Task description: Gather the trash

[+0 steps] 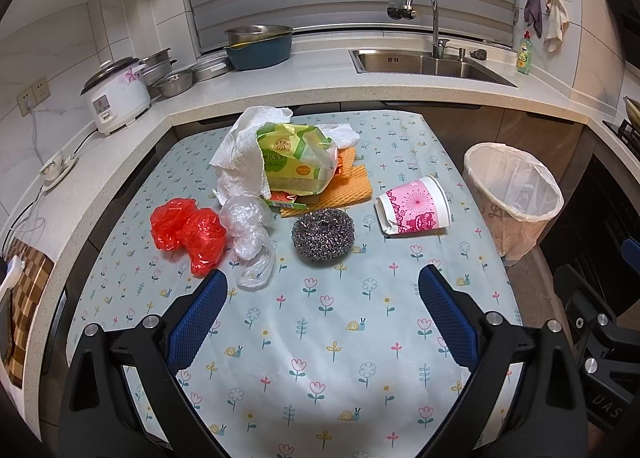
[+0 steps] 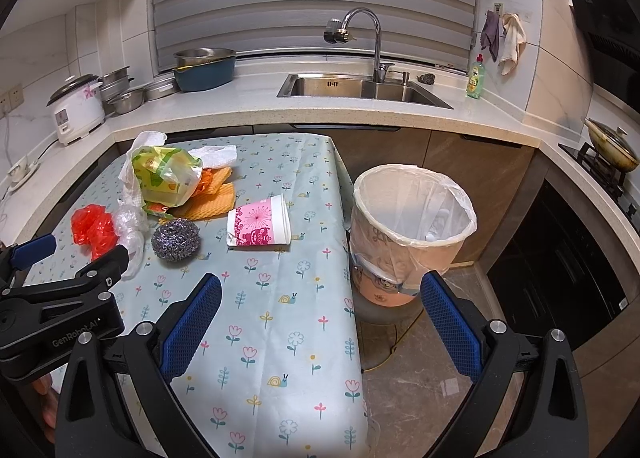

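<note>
Trash: cup (image 1: 414, 205), red bag (image 1: 188, 233), clear bag (image 1: 250, 232), wrapper (image 1: 296, 162), all mid-frame on the table (image 1: 320, 338).
Bin (image 2: 412, 226): right of table, apparently near empty.
Left gripper (image 1: 322, 318): spread, empty.
Right gripper (image 2: 320, 322): spread, empty.
Progress: nothing lifted; all pieces left.

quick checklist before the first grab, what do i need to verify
1. Left gripper jaws open and empty: ok.
2. Right gripper jaws open and empty: ok.
3. Trash bin upright with its liner in place, beside the table's right edge: ok.
4. Paper cup lies on its side, apart from the other items, nearest the bin: ok as a first pick.
5. Red plastic bag and clear plastic bag touch each other: not ok for a clean single grab.
6. Whether the steel scrubber counts as trash: cannot tell.
</note>
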